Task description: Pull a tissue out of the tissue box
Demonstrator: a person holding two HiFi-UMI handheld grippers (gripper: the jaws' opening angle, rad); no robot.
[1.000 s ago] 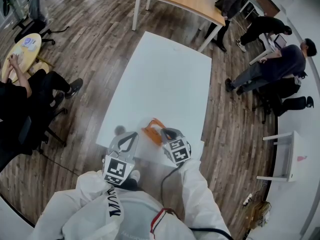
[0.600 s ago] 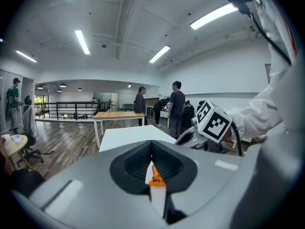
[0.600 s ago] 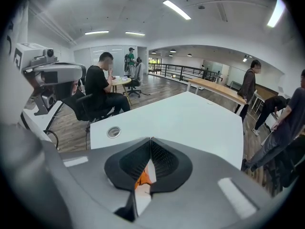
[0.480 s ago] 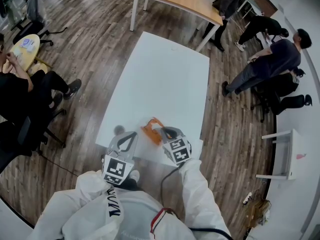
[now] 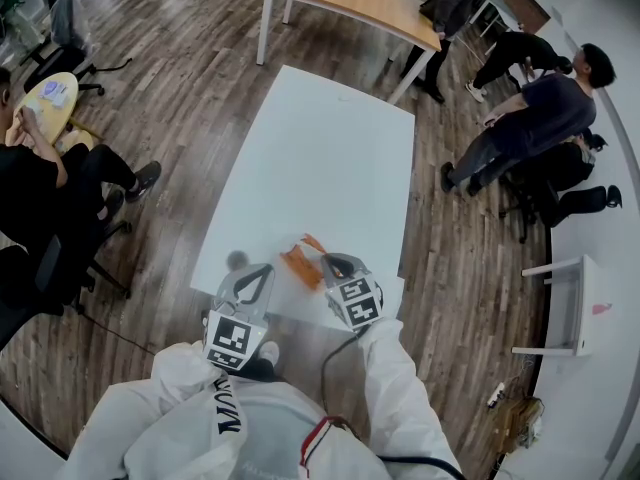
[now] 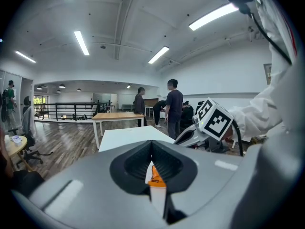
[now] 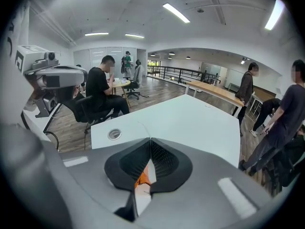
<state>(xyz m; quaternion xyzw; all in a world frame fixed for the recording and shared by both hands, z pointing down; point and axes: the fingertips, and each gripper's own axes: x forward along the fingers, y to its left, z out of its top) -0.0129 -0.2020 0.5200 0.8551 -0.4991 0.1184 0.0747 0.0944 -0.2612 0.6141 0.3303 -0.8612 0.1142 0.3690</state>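
Head view, orange tissue box (image 5: pixel 298 265) on white table (image 5: pixel 320 158), contents unclear

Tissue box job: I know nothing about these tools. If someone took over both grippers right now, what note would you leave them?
left gripper: jaws shut.
right gripper: jaws shut.
The orange tissue pack lies on the white table, between the two gripper tips, and shows behind both jaws.
Done: both grippers are at the pack.
Unclear: whether a tissue is pinched; none is seen pulled free.
Left to do: draw one tissue out.
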